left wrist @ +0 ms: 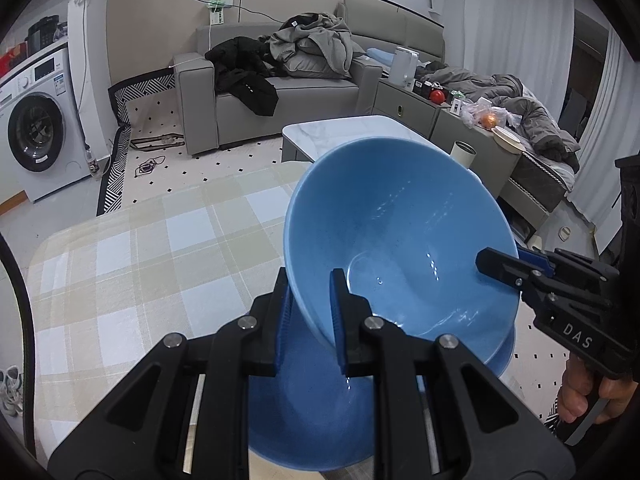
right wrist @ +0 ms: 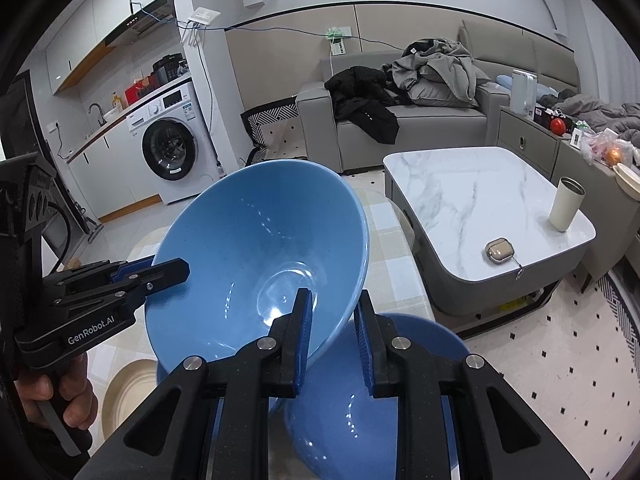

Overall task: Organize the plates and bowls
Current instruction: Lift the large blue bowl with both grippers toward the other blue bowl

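Note:
A blue bowl (left wrist: 400, 224) (right wrist: 256, 248) is held up between both grippers, tilted, above a blue plate (left wrist: 312, 420) (right wrist: 360, 412). My left gripper (left wrist: 310, 312) is shut on the bowl's near rim, one finger inside and one outside. My right gripper (right wrist: 334, 328) is shut on the opposite rim in the same way; it shows in the left wrist view (left wrist: 500, 268) at the right. The left gripper shows in the right wrist view (right wrist: 172, 270) at the left. A cream plate (right wrist: 124, 392) lies beside the blue plate.
A checked tablecloth (left wrist: 140, 264) covers the table under the dishes. A marble coffee table (right wrist: 480, 208) with a cream cup (right wrist: 566, 210) and a small case (right wrist: 499, 250) stands to the right. A grey sofa (left wrist: 280, 92) and a washing machine (left wrist: 36, 132) are behind.

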Demonstrator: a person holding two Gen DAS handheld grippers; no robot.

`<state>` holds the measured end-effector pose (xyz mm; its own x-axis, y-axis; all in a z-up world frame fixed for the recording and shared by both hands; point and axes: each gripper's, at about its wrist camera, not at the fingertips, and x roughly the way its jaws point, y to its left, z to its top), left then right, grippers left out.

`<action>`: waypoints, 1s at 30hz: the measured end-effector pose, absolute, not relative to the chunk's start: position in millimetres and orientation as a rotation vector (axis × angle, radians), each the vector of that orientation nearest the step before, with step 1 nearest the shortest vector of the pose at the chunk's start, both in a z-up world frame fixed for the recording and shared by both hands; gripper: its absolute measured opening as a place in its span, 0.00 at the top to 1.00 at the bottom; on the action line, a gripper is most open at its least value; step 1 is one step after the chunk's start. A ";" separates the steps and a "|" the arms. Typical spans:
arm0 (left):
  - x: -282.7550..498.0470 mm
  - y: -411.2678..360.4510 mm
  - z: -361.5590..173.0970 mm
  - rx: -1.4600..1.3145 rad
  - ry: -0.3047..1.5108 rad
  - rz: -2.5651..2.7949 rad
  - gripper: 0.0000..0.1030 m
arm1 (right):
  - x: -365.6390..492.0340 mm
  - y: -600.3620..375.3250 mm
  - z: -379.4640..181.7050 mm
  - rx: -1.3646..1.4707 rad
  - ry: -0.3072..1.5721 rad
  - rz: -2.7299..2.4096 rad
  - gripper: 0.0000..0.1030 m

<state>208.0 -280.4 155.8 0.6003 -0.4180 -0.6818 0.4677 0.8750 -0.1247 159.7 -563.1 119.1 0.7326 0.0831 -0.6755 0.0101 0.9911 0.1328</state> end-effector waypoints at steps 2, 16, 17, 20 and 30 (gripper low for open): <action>200.8 -275.0 156.0 0.074 0.770 -0.509 0.86 | 154.7 -559.0 117.1 0.134 0.741 0.043 0.79; 167.3 -240.0 156.1 0.083 0.758 -0.479 0.86 | 112.9 -526.6 116.2 0.165 0.657 0.072 0.77; 165.0 -238.3 155.5 0.083 0.758 -0.478 0.86 | 109.9 -525.0 114.8 0.172 0.652 0.076 0.77; 161.3 -235.1 152.3 0.087 0.764 -0.471 0.86 | 104.6 -523.2 112.5 0.189 0.641 0.087 0.77; 162.1 -240.0 138.6 0.102 0.780 -0.458 0.86 | 87.5 -521.2 106.3 0.213 0.618 0.100 0.77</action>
<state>162.1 -240.0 138.6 0.6183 -0.3602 -0.6985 0.4344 0.8973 -0.0782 87.5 -521.2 106.3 0.8112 0.1561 -0.5636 -0.0292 0.9733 0.2276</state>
